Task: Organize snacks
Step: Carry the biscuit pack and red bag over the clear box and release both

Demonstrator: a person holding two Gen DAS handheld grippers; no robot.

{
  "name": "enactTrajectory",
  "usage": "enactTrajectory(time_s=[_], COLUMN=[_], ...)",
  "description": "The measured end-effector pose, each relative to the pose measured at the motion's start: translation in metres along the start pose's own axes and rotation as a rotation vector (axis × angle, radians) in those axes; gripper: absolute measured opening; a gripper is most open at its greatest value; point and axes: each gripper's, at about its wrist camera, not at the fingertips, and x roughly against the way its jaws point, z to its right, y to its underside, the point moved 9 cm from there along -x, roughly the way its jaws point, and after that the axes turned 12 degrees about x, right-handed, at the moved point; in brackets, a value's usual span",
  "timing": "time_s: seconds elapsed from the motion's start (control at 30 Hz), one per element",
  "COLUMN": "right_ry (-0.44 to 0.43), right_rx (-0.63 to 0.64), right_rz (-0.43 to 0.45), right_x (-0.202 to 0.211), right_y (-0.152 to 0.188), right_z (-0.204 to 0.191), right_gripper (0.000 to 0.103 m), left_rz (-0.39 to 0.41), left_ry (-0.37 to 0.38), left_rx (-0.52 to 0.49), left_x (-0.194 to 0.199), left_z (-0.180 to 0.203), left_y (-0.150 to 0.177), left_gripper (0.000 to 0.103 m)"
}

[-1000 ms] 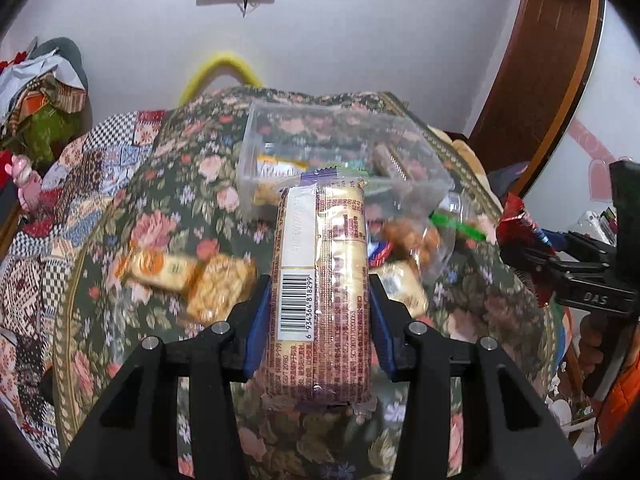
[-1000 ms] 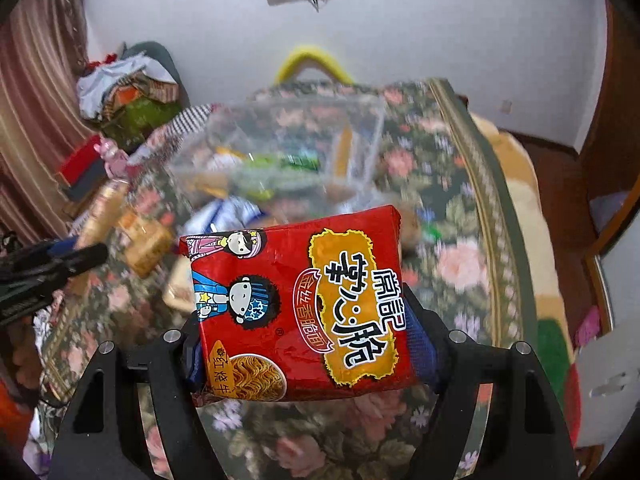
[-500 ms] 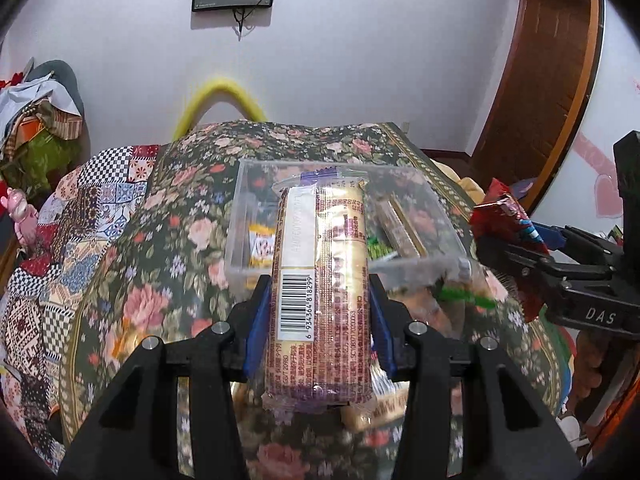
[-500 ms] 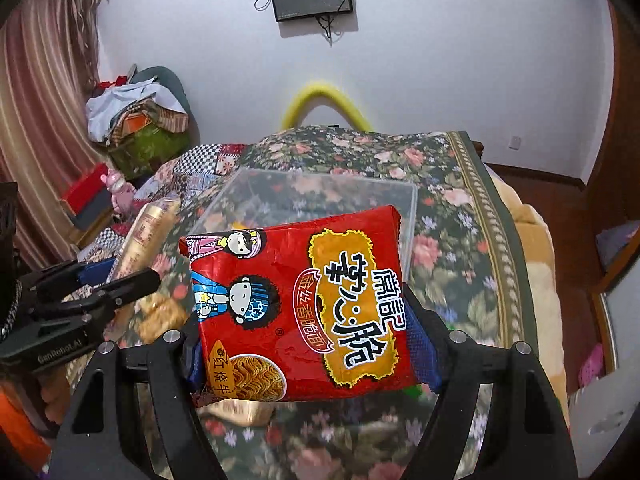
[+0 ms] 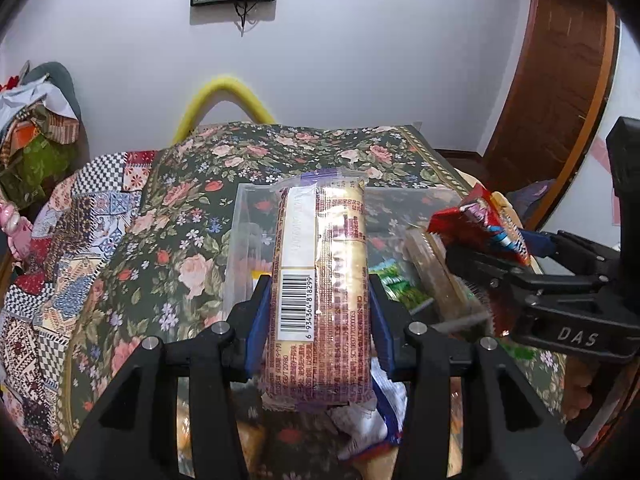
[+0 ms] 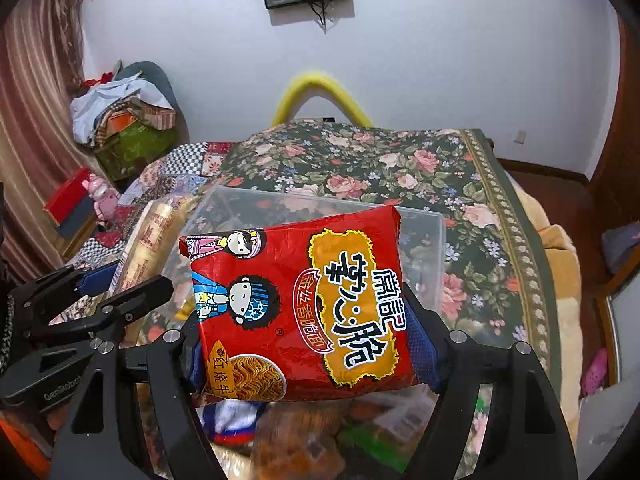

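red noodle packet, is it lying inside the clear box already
No, the red noodle packet is clamped in the right gripper above the clear box.

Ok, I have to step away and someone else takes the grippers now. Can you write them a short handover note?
Left gripper: shut on the long biscuit pack, held above the clear plastic bin.
Right gripper: shut on the red noodle packet, also over the bin.
Done: a few snacks, including a green one, already lie in the bin.
Left: drop both packs in, then collect the loose snacks on the floral cloth in front of the bin.
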Motion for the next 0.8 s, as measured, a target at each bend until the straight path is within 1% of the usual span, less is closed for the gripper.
enactTrajectory(time_s=[0.23,0.37,0.57,0.67,0.8], right_ry=[-0.009,-0.011,-0.019,-0.048,-0.047], right_rx=[-0.007,-0.006,-0.011,-0.028,-0.023], right_rz=[-0.058,-0.090,-0.128,-0.151,-0.177], right_x=[-0.033,-0.050,-0.066,-0.074,-0.078], right_y=[-0.006,-0.007,-0.005,-0.003,0.001], right_z=[0.005,0.007,0.008,0.007,0.005], right_gripper=[0.075,0.075,0.075,0.075,0.078], left_rz=[-0.047,-0.069,-0.089,-0.097,-0.078], left_ry=[-0.010,-0.031,-0.036,-0.044,-0.060], left_rx=[0.025,0.030,0.042,0.039,0.028], left_x=[-0.037,-0.055,-0.070,-0.075,-0.075], left_z=[-0.012,-0.019,-0.025,-0.026,-0.026], left_y=[-0.005,-0.004,-0.005,-0.004,-0.004], left_gripper=[0.045,0.045,0.045,0.045,0.045])
